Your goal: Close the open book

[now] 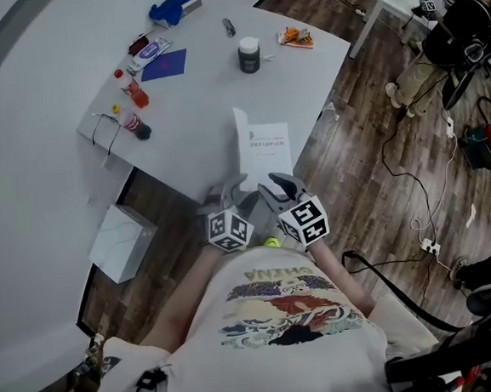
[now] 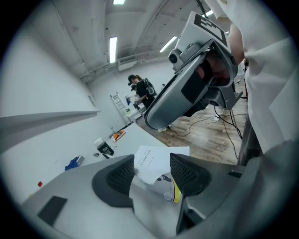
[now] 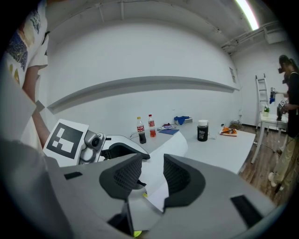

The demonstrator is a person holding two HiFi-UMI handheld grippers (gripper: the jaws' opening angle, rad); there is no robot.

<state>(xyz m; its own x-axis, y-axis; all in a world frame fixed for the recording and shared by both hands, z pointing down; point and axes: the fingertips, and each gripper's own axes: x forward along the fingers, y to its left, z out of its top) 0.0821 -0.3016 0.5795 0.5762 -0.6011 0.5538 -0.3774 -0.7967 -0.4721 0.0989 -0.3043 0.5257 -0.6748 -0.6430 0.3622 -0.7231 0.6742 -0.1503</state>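
Note:
The book (image 1: 264, 146) lies on the white table (image 1: 197, 127) near its front edge, with a white printed page standing up from it. Both grippers hover side by side just before the book's near end. My left gripper (image 1: 234, 187) is open; in the left gripper view the book's page and yellow-edged cover (image 2: 152, 161) show through the gap of its jaws (image 2: 152, 176). Beside it, the right gripper (image 1: 279, 184) also stands open, the white page (image 3: 161, 156) showing between its jaws (image 3: 153, 176). Neither gripper clearly touches the book.
Farther back on the table stand a black jar with a white lid (image 1: 249, 55), two small bottles (image 1: 135, 107), a blue sheet (image 1: 164, 65), a blue cloth (image 1: 169, 8) and an orange packet (image 1: 296, 37). A white box (image 1: 121, 242) sits on the floor at left. Cables (image 1: 418, 218) cross the wooden floor at right.

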